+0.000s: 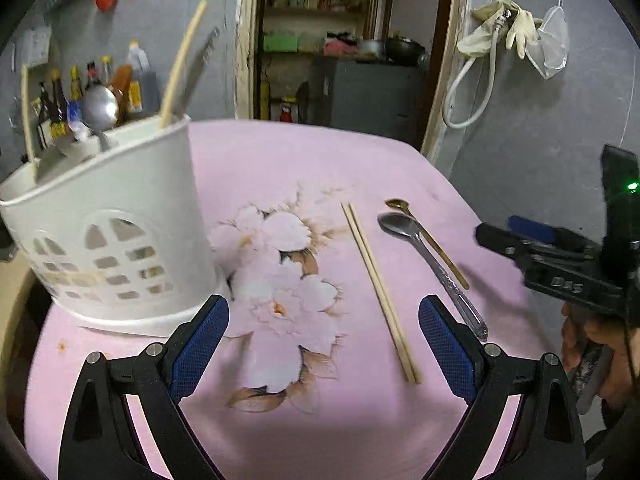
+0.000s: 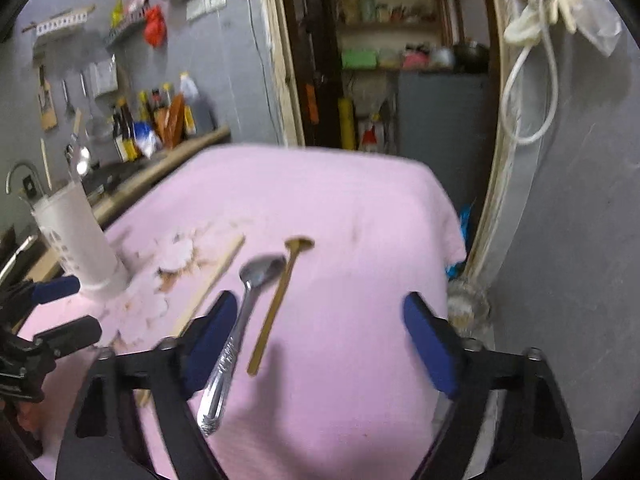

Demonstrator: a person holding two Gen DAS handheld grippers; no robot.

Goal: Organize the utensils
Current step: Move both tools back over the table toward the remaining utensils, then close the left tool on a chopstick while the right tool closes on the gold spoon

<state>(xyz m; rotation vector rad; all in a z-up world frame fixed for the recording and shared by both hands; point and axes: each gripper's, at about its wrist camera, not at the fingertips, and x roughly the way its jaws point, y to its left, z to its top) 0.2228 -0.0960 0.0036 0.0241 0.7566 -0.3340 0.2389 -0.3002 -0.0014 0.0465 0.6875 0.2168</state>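
A white utensil holder [image 1: 116,236] stands at the left of the pink cloth, with a spoon and chopsticks sticking out; it also shows far left as the holder [image 2: 82,240]. A pair of wooden chopsticks [image 1: 380,292], a silver spoon [image 1: 432,268] and a thin gold spoon [image 1: 428,240] lie side by side to its right. My left gripper [image 1: 324,344] hangs open above the flower print, nothing between its pads. My right gripper [image 2: 320,340] is open over the silver spoon [image 2: 236,332] and gold spoon [image 2: 280,300], pads clear of both. The chopsticks [image 2: 212,280] lie left of them.
The pink flowered cloth [image 1: 304,168] covers a small table whose far edge and right edge drop off near a grey wall and doorway. Sauce bottles [image 2: 148,124] line a counter behind the holder. A hose and gloves [image 1: 500,28] hang on the right wall.
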